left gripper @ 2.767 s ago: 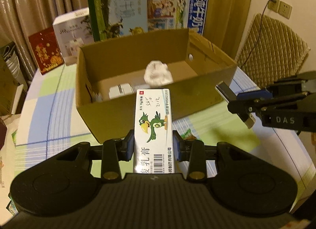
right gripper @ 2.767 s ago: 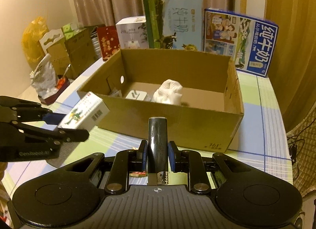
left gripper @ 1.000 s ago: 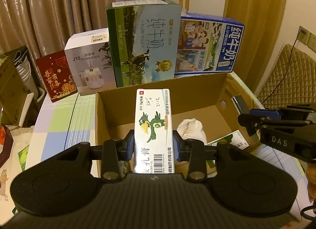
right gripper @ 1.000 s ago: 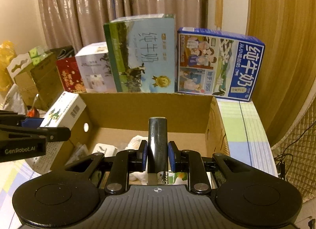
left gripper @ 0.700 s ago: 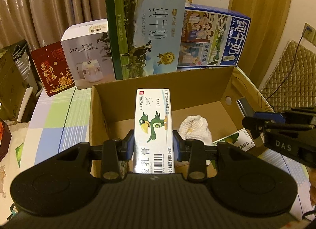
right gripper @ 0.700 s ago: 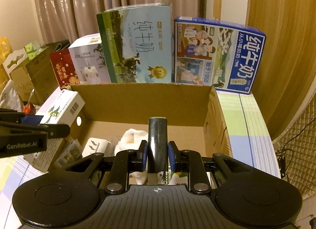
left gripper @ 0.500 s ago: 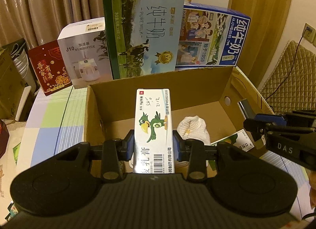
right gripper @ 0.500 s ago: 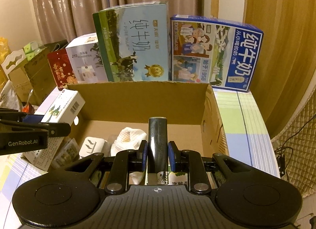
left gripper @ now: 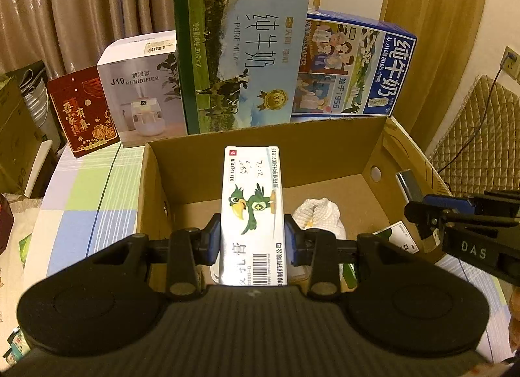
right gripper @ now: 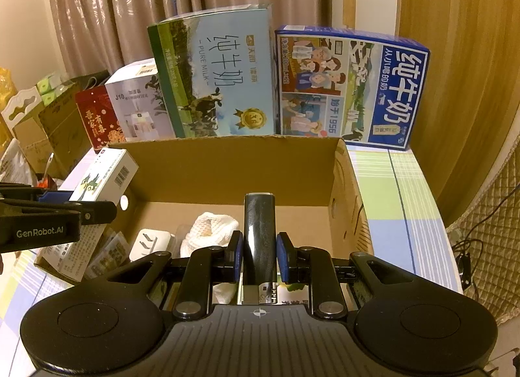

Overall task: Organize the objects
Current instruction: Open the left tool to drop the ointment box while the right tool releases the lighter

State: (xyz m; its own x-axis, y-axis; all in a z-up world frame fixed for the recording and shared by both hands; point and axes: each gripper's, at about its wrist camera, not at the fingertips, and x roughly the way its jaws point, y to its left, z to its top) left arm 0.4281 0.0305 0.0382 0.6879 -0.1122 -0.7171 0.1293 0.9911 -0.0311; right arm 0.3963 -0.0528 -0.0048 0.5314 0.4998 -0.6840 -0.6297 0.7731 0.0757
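Observation:
My left gripper is shut on a white medicine box with a green parrot, held above the near left part of an open cardboard box. My right gripper is shut on a dark lighter over the box's near right part. Inside lie a white crumpled wad, a white plug adapter and a green-and-white packet. Each gripper shows in the other's view: the right gripper at the right, the left gripper at the left.
Behind the cardboard box stand a tall green-blue milk carton case, a blue milk case, a white humidifier box and a red box. A checked tablecloth covers the table. A quilted chair is at the right.
Since the earliest frames both grippers have come from in front of the cardboard box to above its opening, still holding their objects. Over the last second they barely shifted.

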